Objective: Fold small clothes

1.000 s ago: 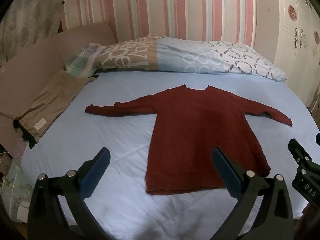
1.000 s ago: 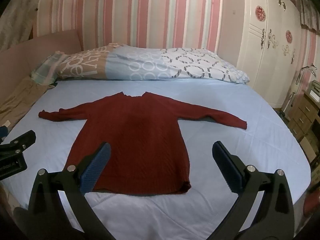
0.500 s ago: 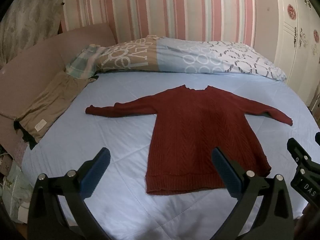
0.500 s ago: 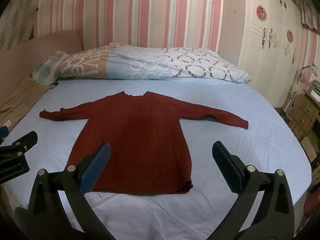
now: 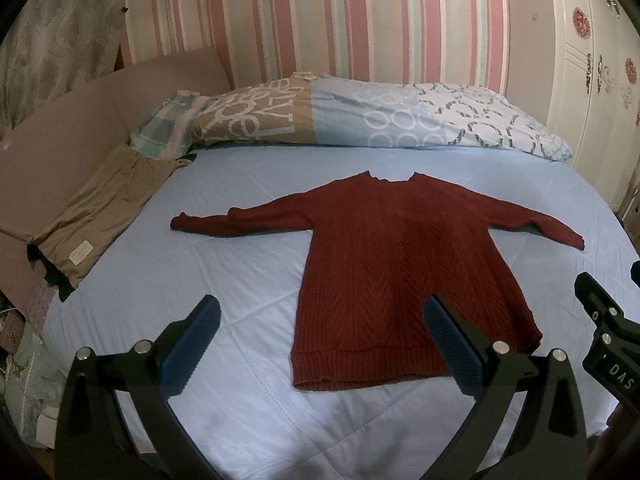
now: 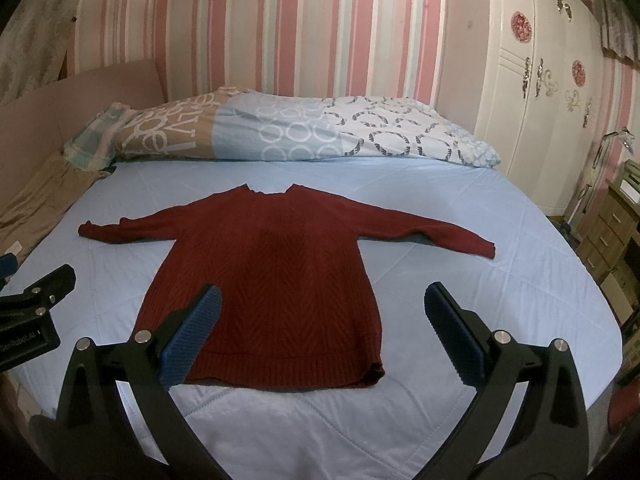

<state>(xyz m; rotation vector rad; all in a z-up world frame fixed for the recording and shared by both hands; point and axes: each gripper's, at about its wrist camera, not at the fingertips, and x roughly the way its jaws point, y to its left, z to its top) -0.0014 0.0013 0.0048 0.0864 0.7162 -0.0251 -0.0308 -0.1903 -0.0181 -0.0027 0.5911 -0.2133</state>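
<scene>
I see a dark red sweater [image 5: 396,268] lying flat in the middle of the frame on a pale blue bed [image 5: 248,280], front down or up I cannot tell, with both sleeves spread out to the sides and the neck toward the top of the frame. My left gripper [image 5: 320,336] sits at the bottom of its view with its jaws spread wide and nothing between them, above the hem and not touching the knit. My right gripper [image 6: 320,334] is likewise wide apart and empty at the bottom of its frame, over the lower edge of the sweater. A patterned pillow [image 6: 280,132] lies across the upper part of the bed, and a tan garment [image 5: 104,212] rests at the left edge.
</scene>
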